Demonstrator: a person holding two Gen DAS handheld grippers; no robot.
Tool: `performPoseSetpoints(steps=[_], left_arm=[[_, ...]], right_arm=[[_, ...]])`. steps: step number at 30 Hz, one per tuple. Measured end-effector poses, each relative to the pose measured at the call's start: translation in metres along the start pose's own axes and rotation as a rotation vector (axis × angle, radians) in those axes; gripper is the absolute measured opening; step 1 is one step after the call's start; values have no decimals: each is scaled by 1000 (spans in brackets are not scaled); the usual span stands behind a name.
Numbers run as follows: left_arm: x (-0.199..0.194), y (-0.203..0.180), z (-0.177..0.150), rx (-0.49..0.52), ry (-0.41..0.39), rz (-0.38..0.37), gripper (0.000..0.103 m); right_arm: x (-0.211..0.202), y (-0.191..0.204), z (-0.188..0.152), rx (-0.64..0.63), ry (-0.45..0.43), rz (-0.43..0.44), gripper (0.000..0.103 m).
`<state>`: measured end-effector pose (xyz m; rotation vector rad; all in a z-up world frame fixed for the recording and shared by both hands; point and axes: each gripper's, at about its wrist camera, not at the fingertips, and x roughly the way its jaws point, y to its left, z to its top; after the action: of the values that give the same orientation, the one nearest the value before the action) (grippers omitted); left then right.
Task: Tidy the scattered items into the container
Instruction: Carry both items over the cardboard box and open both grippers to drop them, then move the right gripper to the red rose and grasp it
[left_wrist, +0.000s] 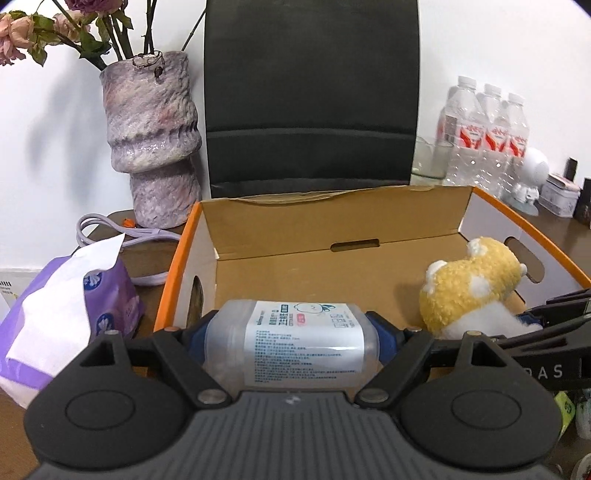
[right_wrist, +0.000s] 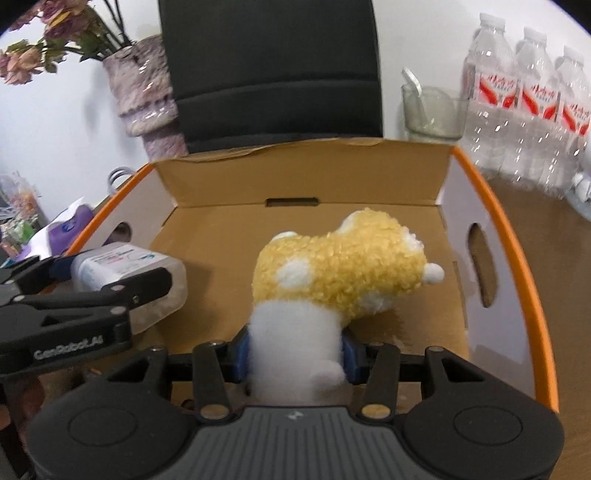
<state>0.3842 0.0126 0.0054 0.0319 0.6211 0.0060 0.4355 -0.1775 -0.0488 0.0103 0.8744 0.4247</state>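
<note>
An open cardboard box (left_wrist: 369, 218) with orange rims (right_wrist: 517, 266) fills both views. My left gripper (left_wrist: 295, 338) is shut on a clear plastic tub of cotton swabs (left_wrist: 299, 343), held sideways over the box's near left part; its blue pads press on the tub's two ends. The same tub (right_wrist: 125, 269) shows at the left of the right wrist view. My right gripper (right_wrist: 295, 354) is shut on the white stem of a yellow plush mushroom (right_wrist: 340, 269), which hangs inside the box near its floor. The plush (left_wrist: 469, 280) appears at the right of the left wrist view.
A purple tissue pack (left_wrist: 66, 314) lies left of the box, a mottled vase (left_wrist: 155, 147) with dried roses behind it. A black chair back (left_wrist: 310, 96) stands beyond the box. Water bottles (right_wrist: 528, 107), a glass cup (right_wrist: 432, 110) and small trinkets (left_wrist: 532, 177) stand at the right.
</note>
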Motion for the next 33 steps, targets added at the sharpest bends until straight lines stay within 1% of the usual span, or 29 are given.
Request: performPoseSetpoints(steps=[3, 6, 10, 11, 12, 13, 14, 15, 16, 19, 21, 24, 29, 33], left_arm=[[-6, 1, -2, 1, 6, -16, 84], [-10, 1, -5, 3, 10, -23, 84], [-13, 1, -6, -3, 10, -24, 85], [-14, 1, -6, -13, 7, -25, 86], [-16, 3, -5, -22, -2, -29, 88], [-19, 4, -4, -31, -14, -35, 90], [-22, 5, -3, -42, -24, -39, 98], [-25, 6, -2, -53, -33, -41, 103], [-28, 7, 0, -62, -44, -43, 103], [-36, 9, 3, -83, -59, -50, 103], [-42, 9, 6, -101, -60, -47, 103], [-59, 13, 10, -126, -98, -59, 103], [-97, 21, 13, -143, -190, -68, 103], [-124, 30, 8, -152, -237, -62, 103]], right_arm=[[-5, 6, -8, 1, 11, 16, 46], [-10, 8, -13, 3, 14, 12, 46], [-12, 8, -14, 11, 6, -5, 50], [-13, 7, -13, 11, 2, -13, 52], [-14, 8, -13, 10, -3, -20, 58], [-16, 8, -12, 7, -12, -26, 68], [-19, 9, -12, 0, -25, -33, 72], [-22, 10, -12, -11, -41, -41, 79], [-26, 12, -11, -22, -57, -48, 83], [-36, 14, -8, -38, -95, -61, 90], [-44, 14, -6, -41, -115, -68, 92], [-59, 14, -5, -39, -152, -69, 102], [-103, 13, -6, -29, -265, -57, 103], [-139, 10, -16, -15, -343, -55, 103]])
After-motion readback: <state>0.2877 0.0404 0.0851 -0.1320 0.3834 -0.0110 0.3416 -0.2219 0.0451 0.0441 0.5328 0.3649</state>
